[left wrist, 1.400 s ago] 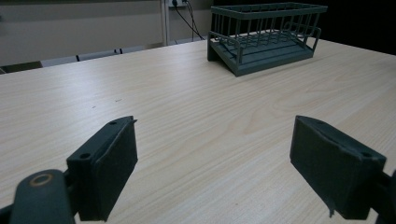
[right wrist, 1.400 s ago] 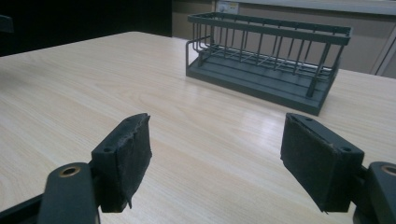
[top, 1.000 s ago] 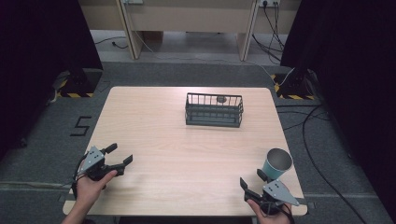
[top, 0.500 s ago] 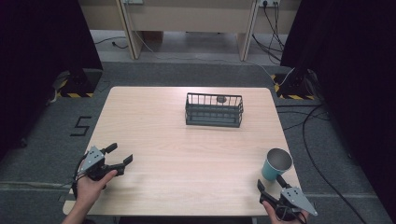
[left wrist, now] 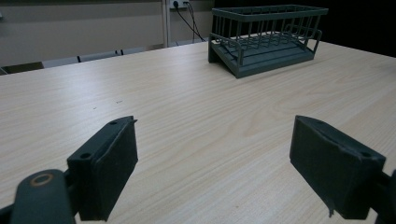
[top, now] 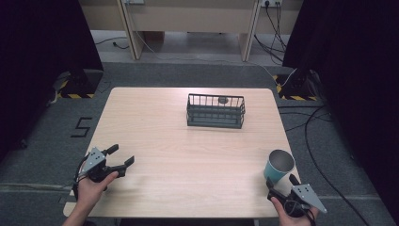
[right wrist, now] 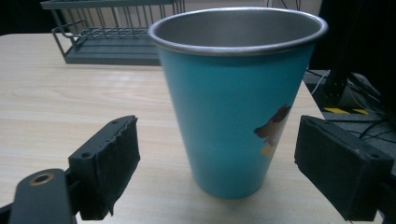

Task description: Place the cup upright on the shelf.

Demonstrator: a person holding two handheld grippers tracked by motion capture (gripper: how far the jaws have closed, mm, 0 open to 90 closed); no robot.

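The right gripper [top: 282,185] sits just behind the cup [top: 279,166], its jaws having just been opening, and they stand wide now with the pads clear of the cup on both sides. In the right gripper view the cup [right wrist: 236,98] rises between the jaws, touching neither pad. The cup stands upright, long axis vertical, mouth up, near the table's [top: 188,155] right front corner, well apart from the basket [top: 215,111] and nearer the person than it. Teal outside, bare metal inside with a rolled rim, it tapers toward the base and carries a small cartoon print on the side toward the right jaw. The basket is dark wire with a solid floor, a long box lying across the table behind the cup. The table is pale wood grain, smooth and matte. Its right edge runs just beside the cup, and open wood lies between cup and basket. The left gripper [top: 118,159] rests far to the cup's left, near the front left corner, jaws wide over bare wood.
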